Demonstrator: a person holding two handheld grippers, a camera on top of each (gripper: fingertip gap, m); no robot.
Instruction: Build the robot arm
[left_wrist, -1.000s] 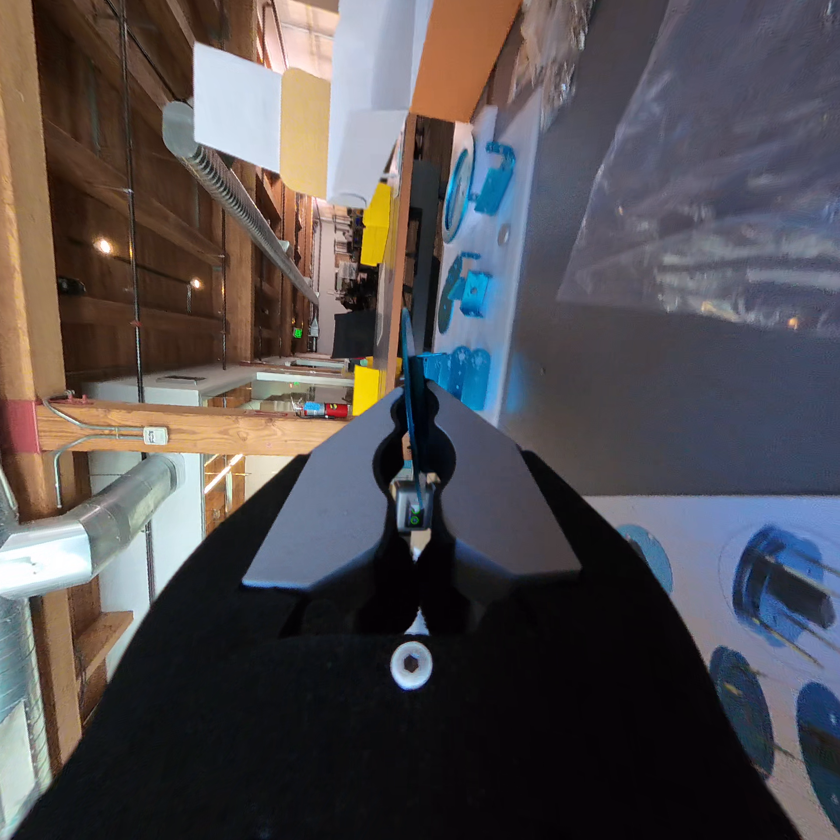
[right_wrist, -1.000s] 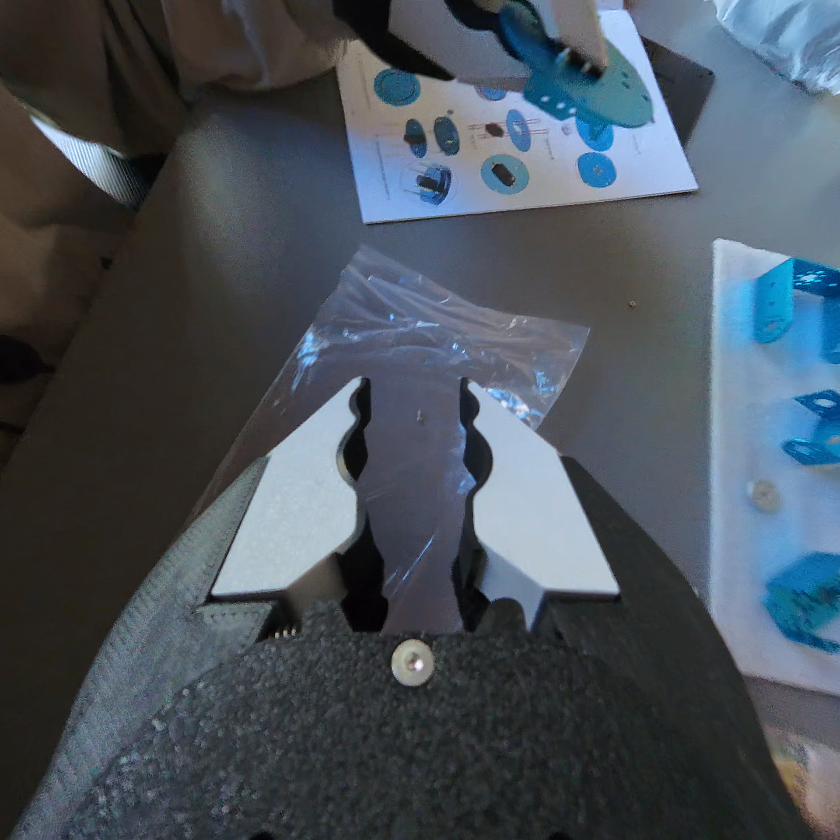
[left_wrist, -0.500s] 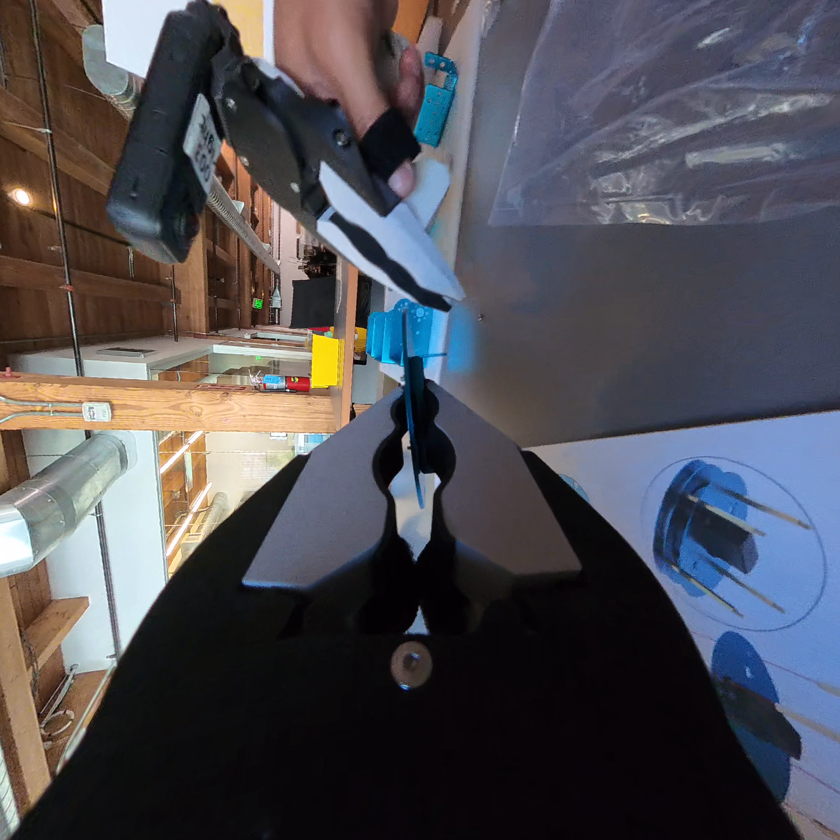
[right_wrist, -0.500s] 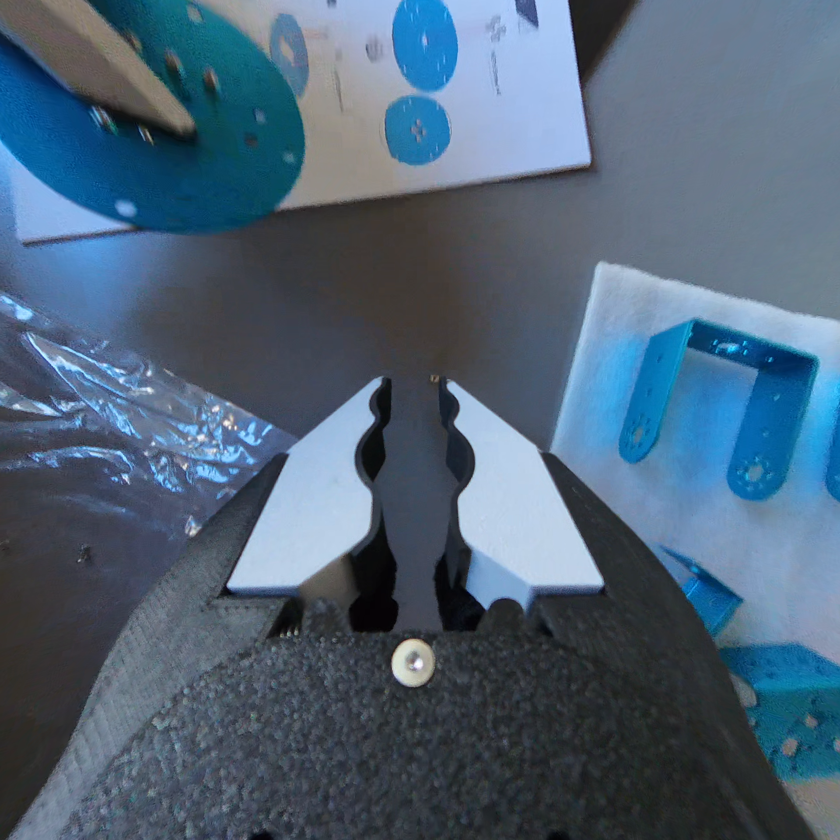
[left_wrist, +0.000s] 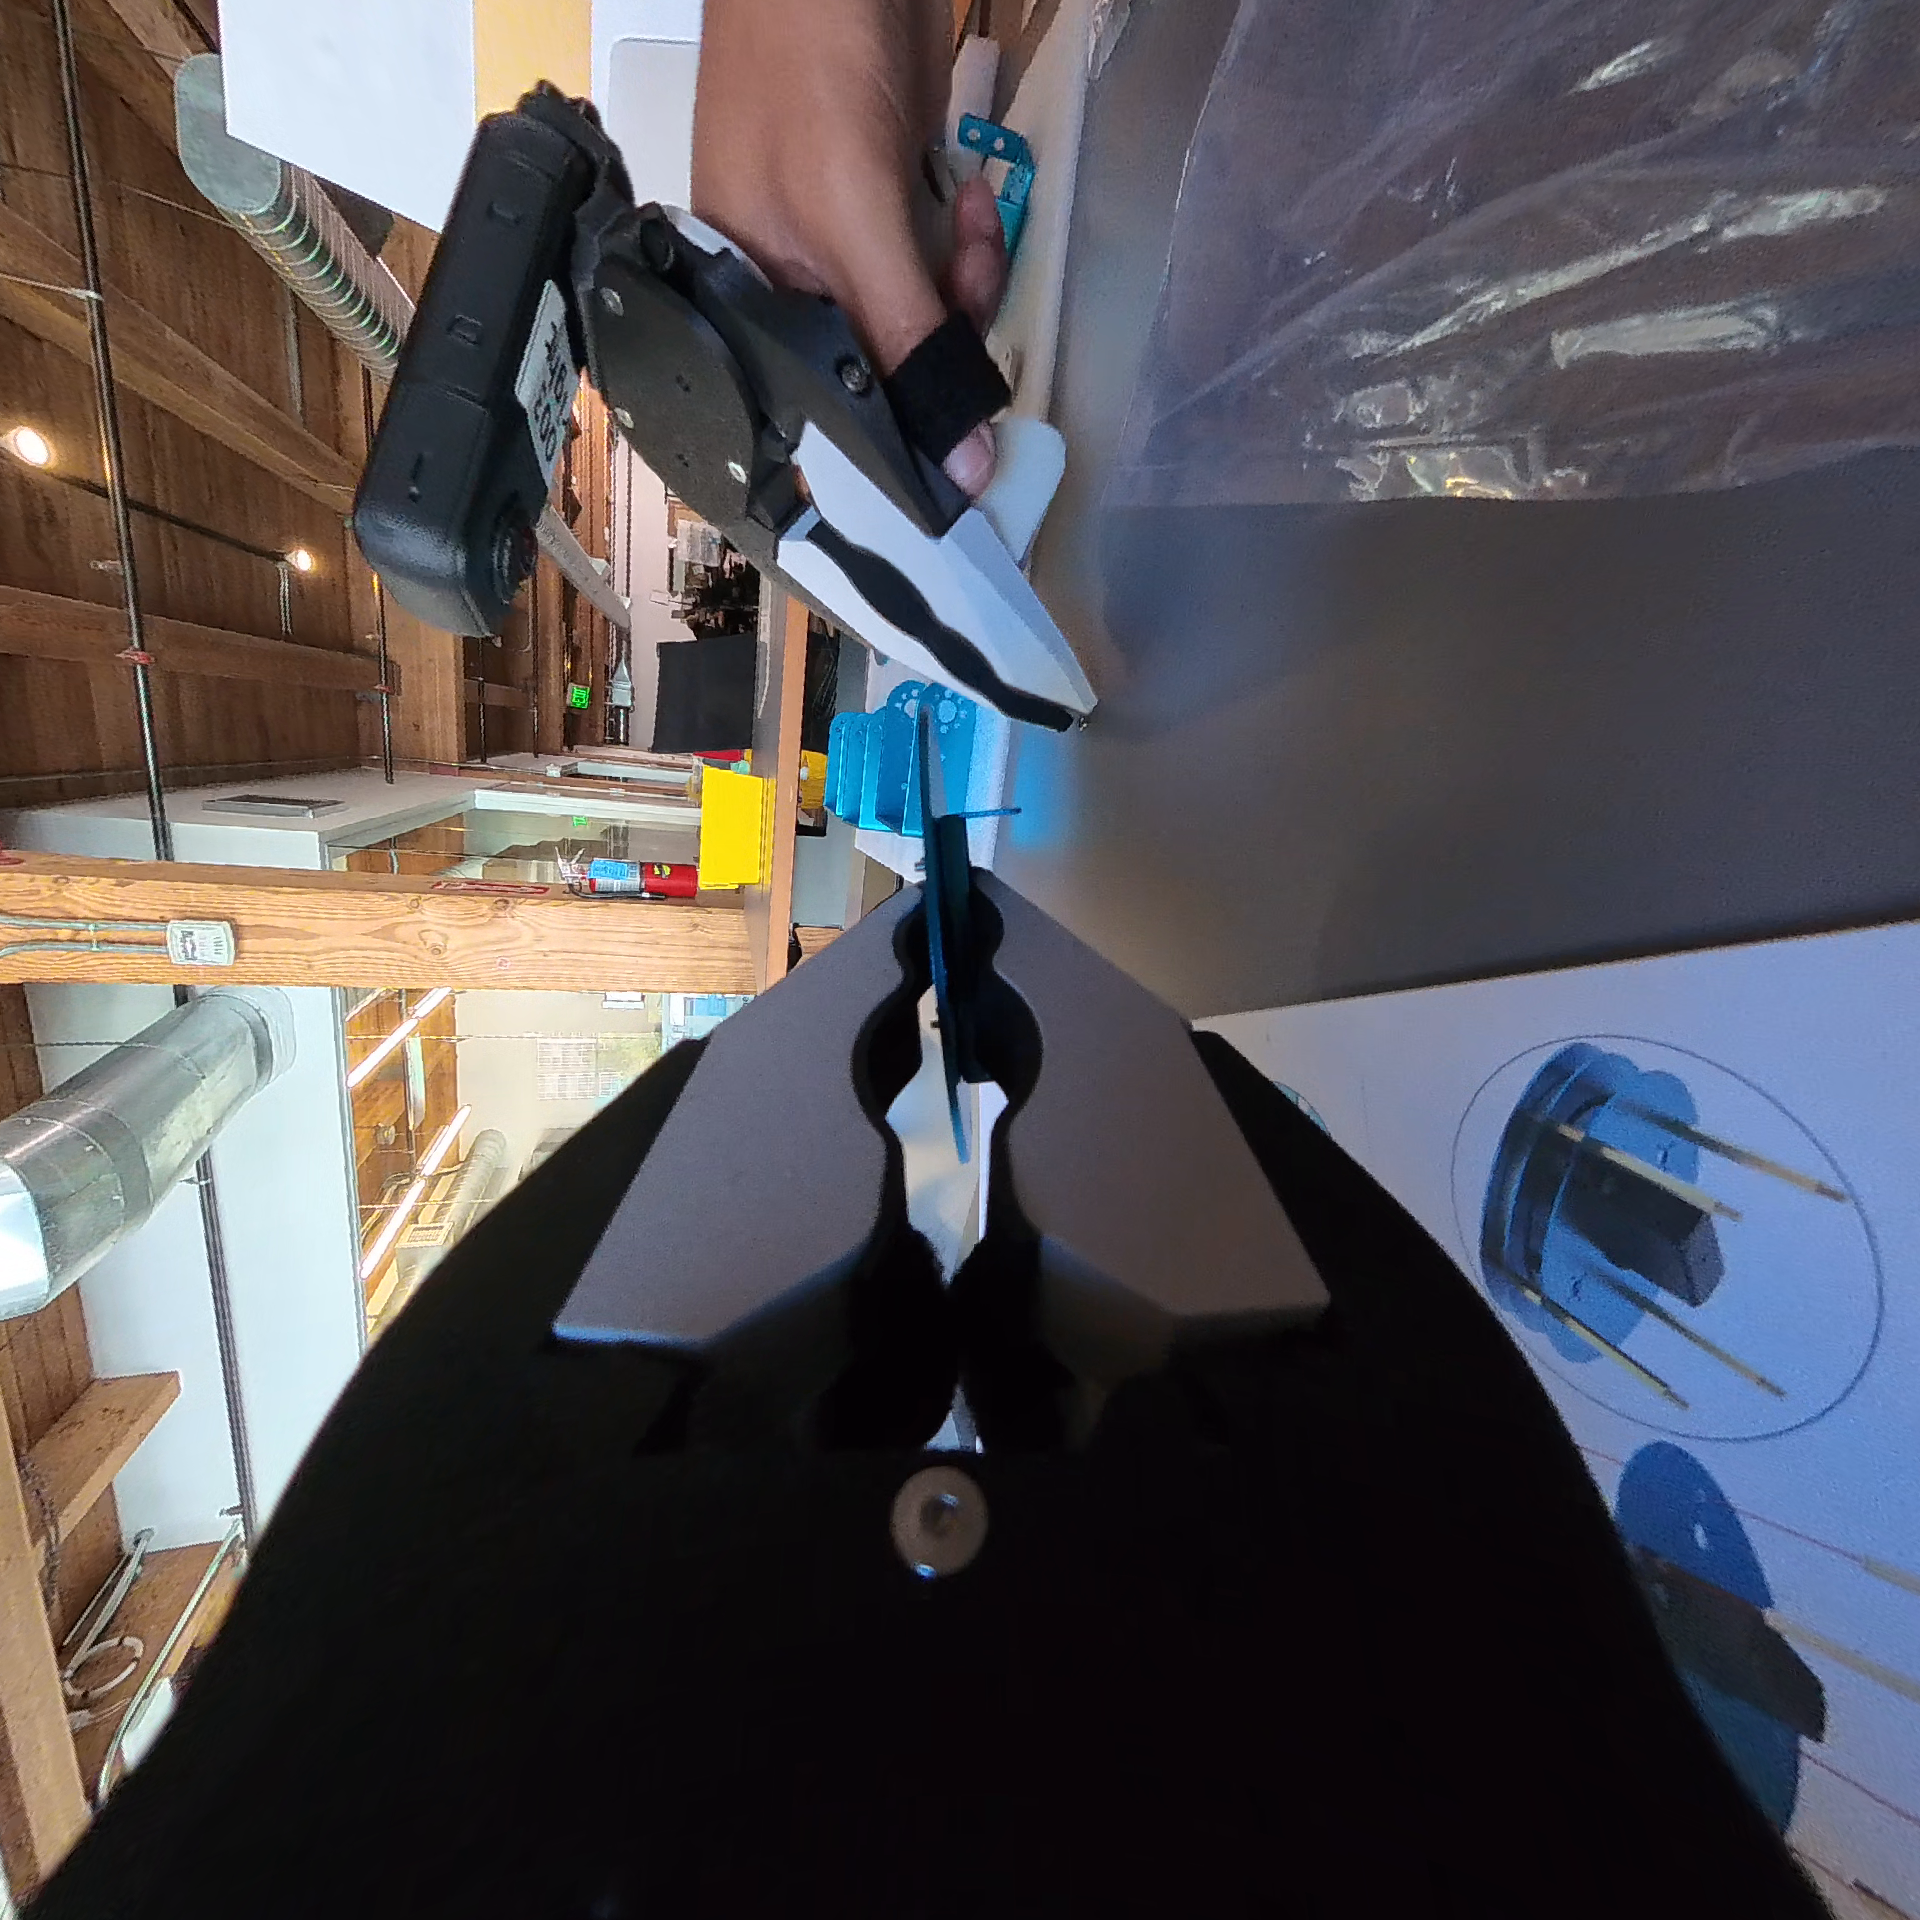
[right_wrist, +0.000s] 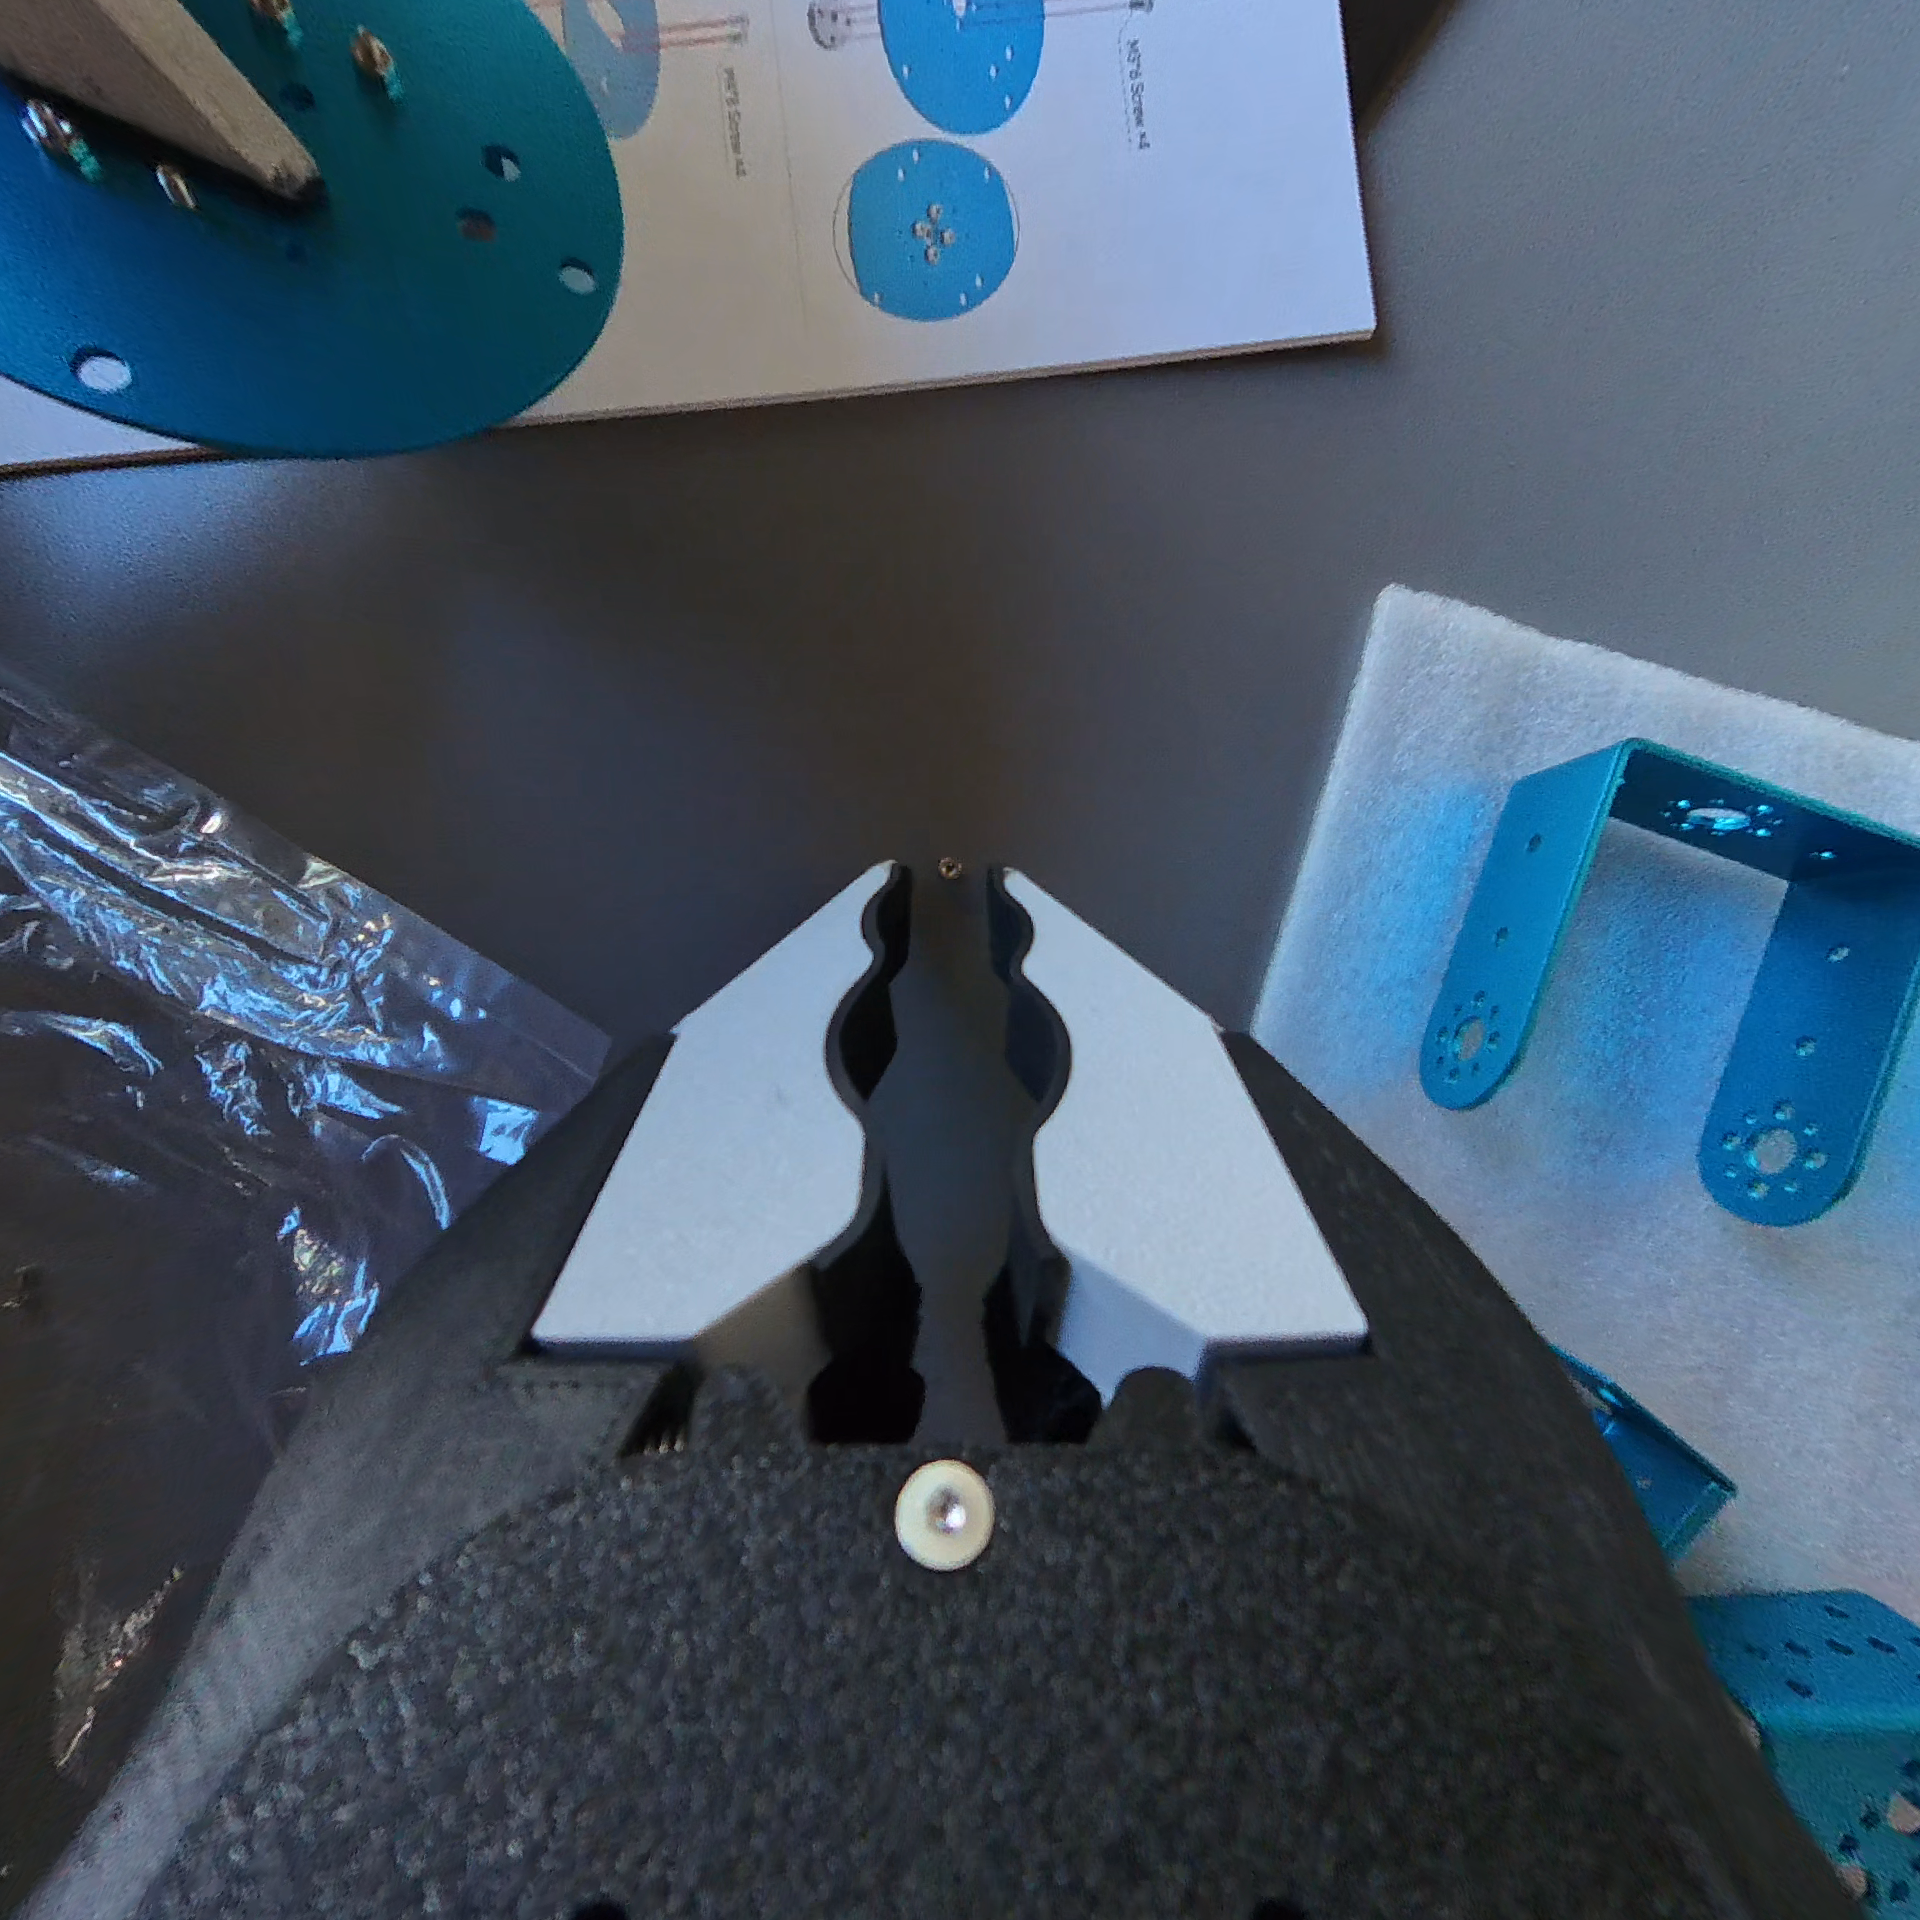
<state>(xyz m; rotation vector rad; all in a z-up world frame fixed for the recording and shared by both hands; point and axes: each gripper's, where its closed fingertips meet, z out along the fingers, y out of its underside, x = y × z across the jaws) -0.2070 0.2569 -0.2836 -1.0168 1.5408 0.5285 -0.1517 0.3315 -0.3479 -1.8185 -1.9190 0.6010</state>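
My left gripper (left_wrist: 948, 902) is shut on a round blue metal plate (left_wrist: 943, 935), held on edge above the grey table (left_wrist: 1455, 727). The same plate (right_wrist: 343, 312), with holes and small screws, shows at the top left of the right wrist view, pinched by a grey finger (right_wrist: 156, 83). My right gripper (right_wrist: 943, 871) is slightly open, tips down at the table, with a tiny screw (right_wrist: 947, 867) lying between them. The right gripper also shows in the left wrist view (left_wrist: 1060, 707), held by a hand (left_wrist: 831, 156).
A white instruction sheet (right_wrist: 1091, 260) with blue diagrams lies beyond the gripper. A clear plastic bag (right_wrist: 208, 987) lies at left. A white foam pad (right_wrist: 1558, 935) at right holds a blue U-bracket (right_wrist: 1714, 987) and other blue brackets (right_wrist: 1818, 1714). Tip to tip, the grippers are about 12 cm apart.
My right gripper moved from over the plastic bag to the right and forward, down to the tiny screw, and its jaws narrowed. The left gripper kept its hold on the plate.
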